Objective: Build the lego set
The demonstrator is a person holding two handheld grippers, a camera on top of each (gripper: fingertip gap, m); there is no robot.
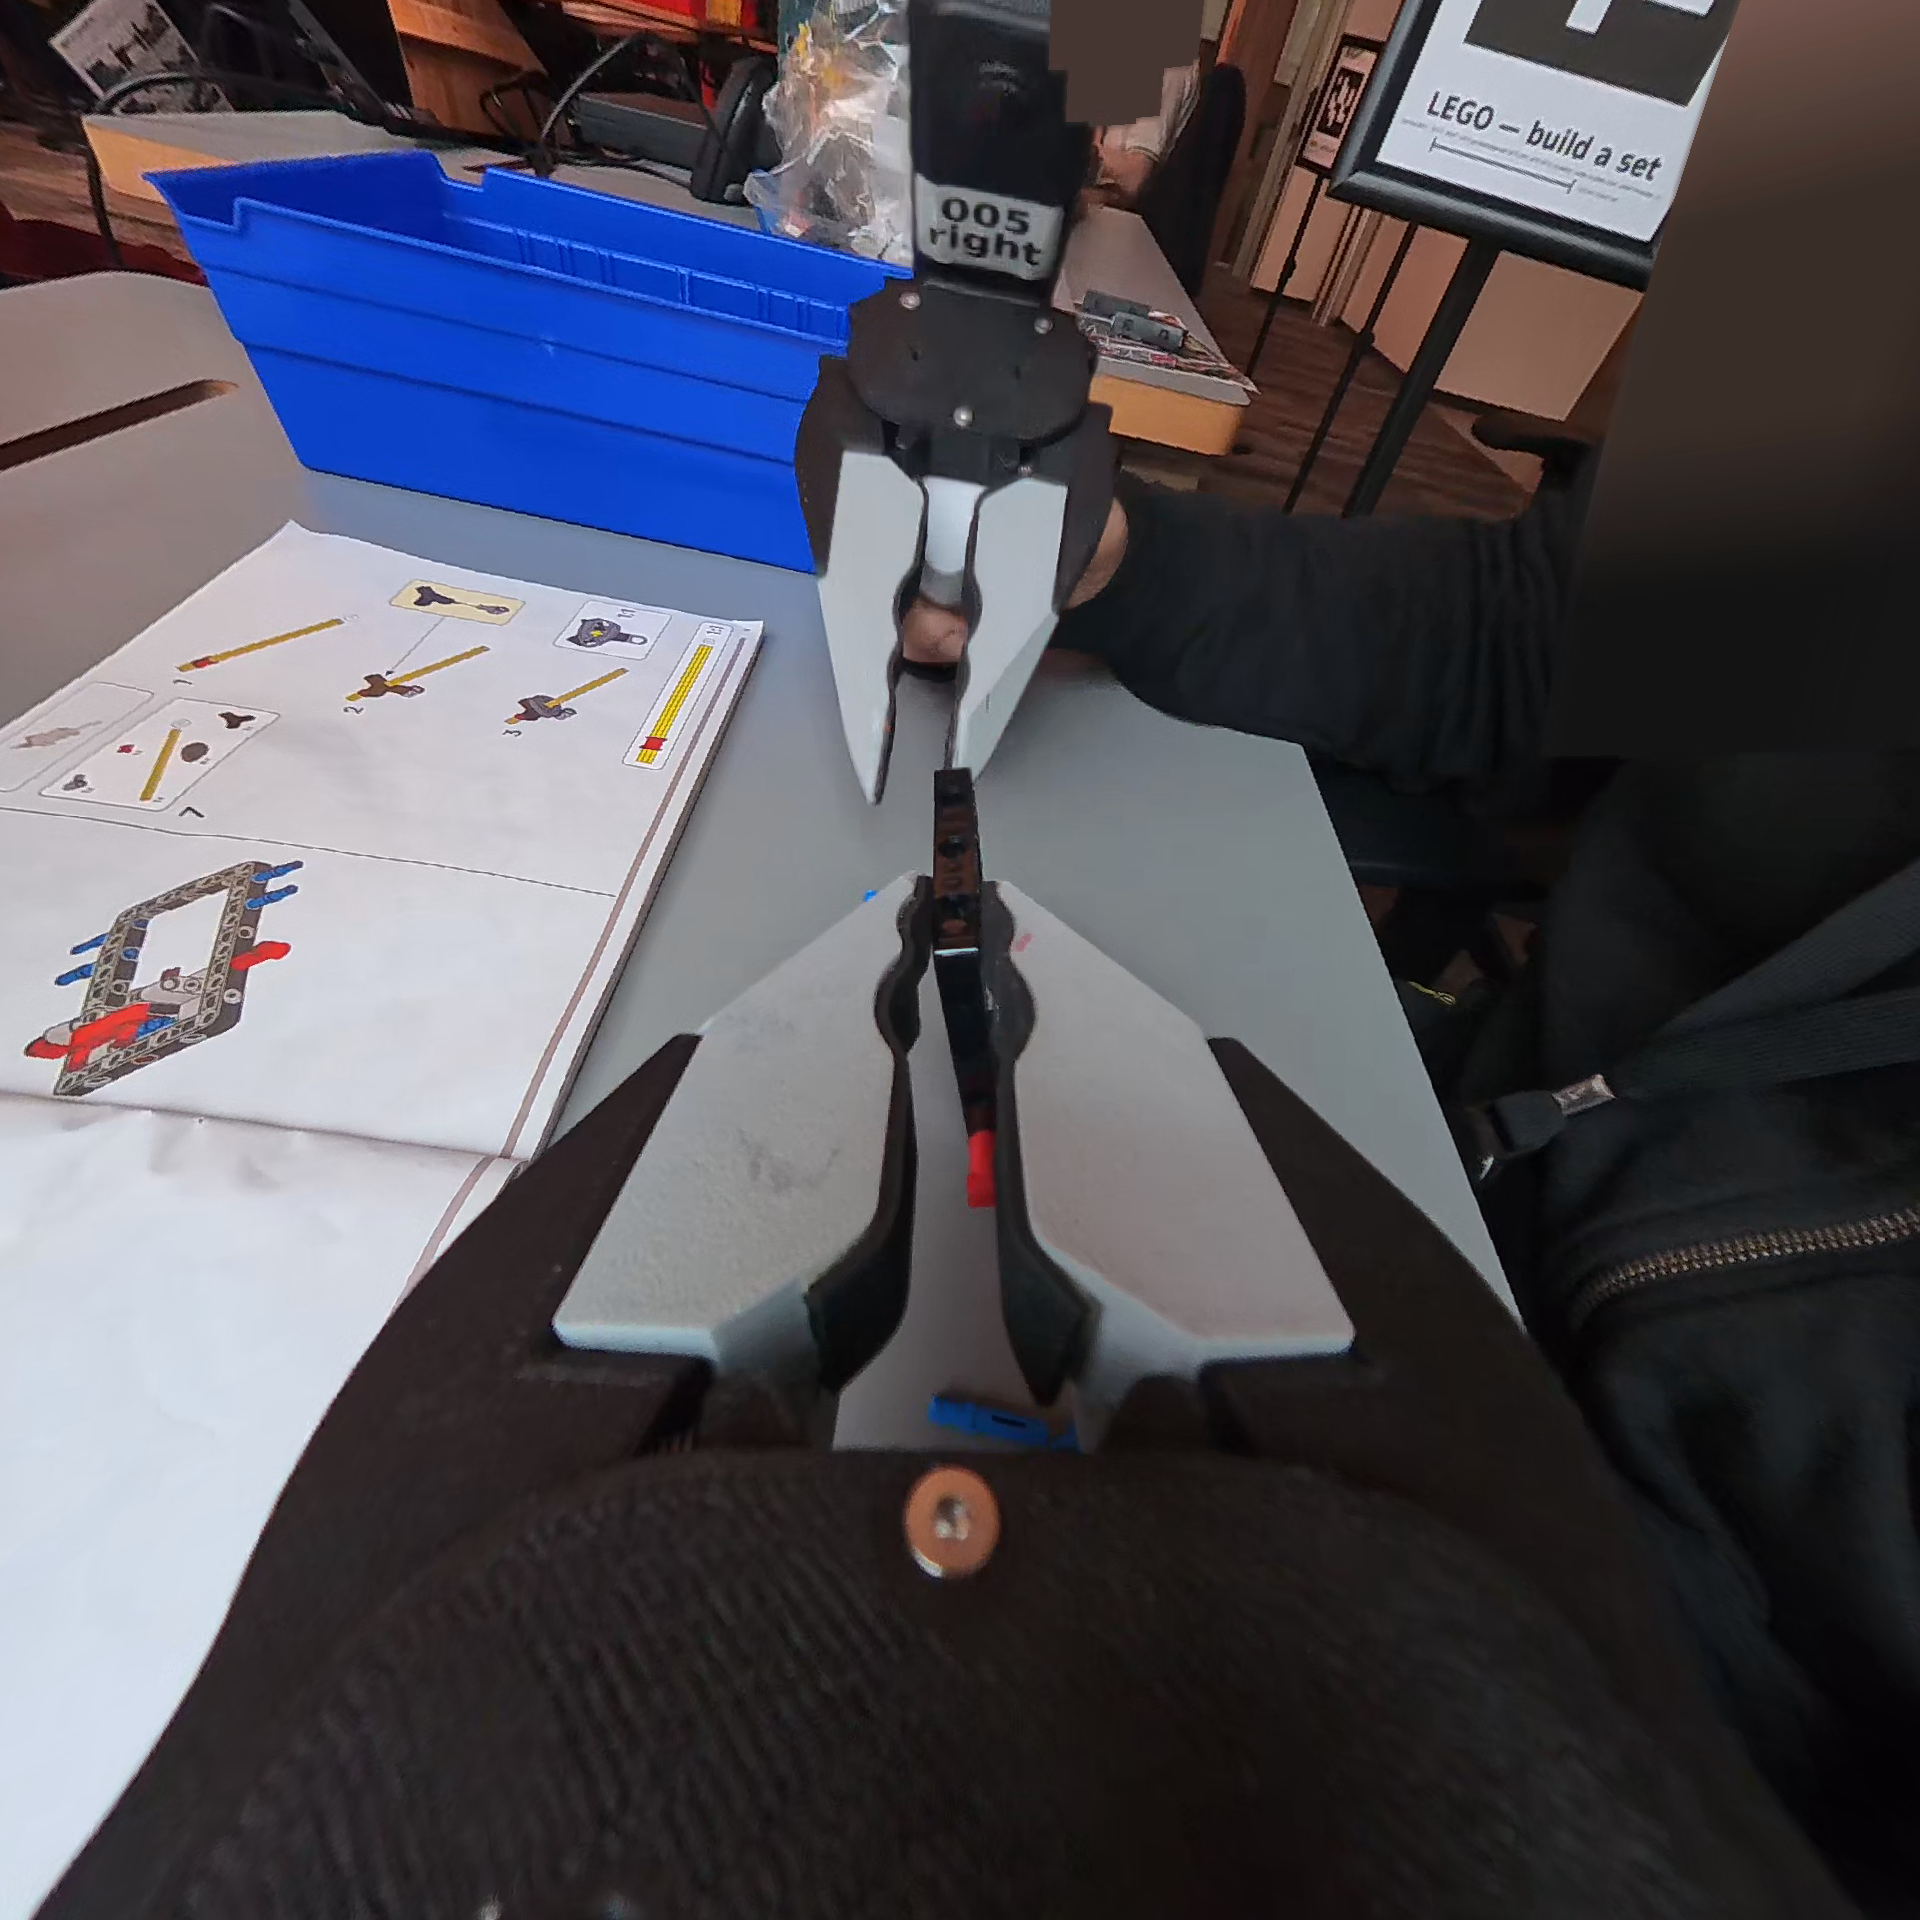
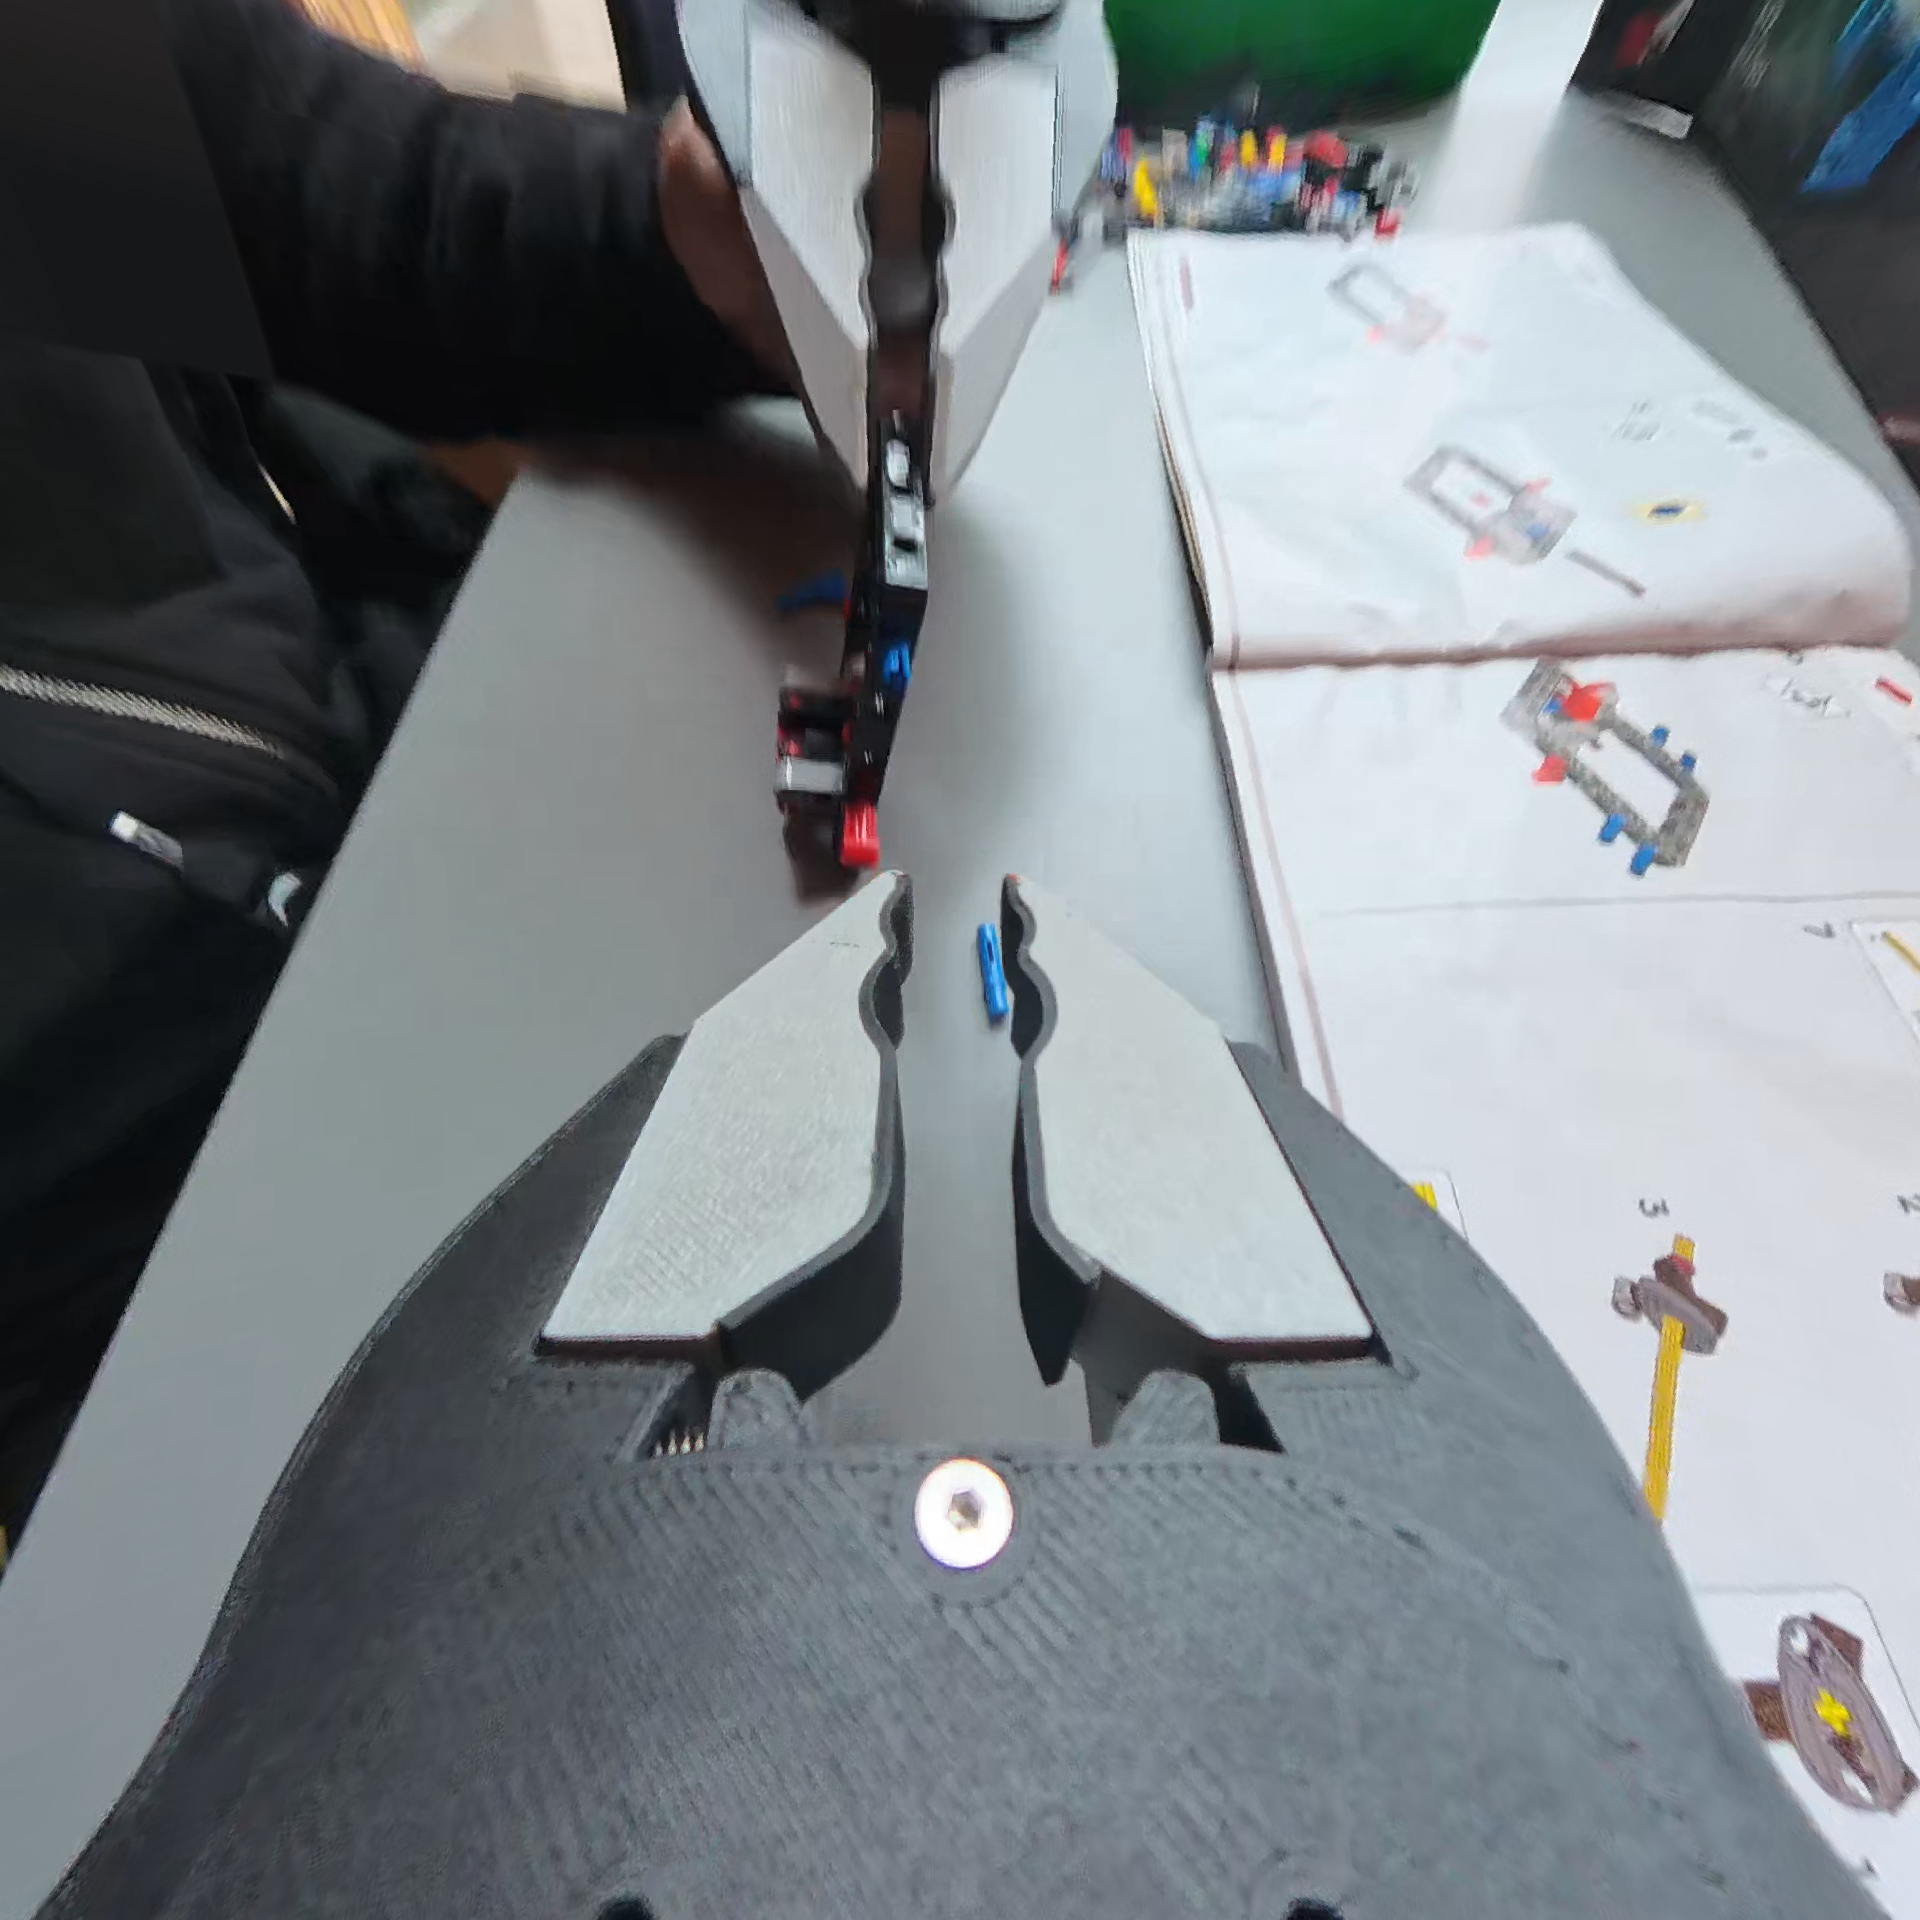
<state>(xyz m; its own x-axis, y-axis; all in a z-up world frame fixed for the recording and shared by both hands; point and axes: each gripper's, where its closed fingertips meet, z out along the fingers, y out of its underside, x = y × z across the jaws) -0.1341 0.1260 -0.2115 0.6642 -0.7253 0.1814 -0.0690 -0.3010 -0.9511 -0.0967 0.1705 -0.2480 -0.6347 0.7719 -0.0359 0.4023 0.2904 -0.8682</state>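
We take the step in hand to be picking up the blue pin (image 2: 990, 971) from the grey tabletop (image 2: 582, 790) to fit into the black frame (image 1: 961, 987). We should lower the right gripper (image 2: 954, 904) squarely over it and close gently, since so small a part may skid. Its fingers (image 2: 790, 1101) stand a little apart, holding nothing, the pin between their tips at frame centre. Our left gripper (image 1: 951, 914) is clenched on the frame edge-on, centre frame, beside the instruction booklet (image 1: 312, 935)
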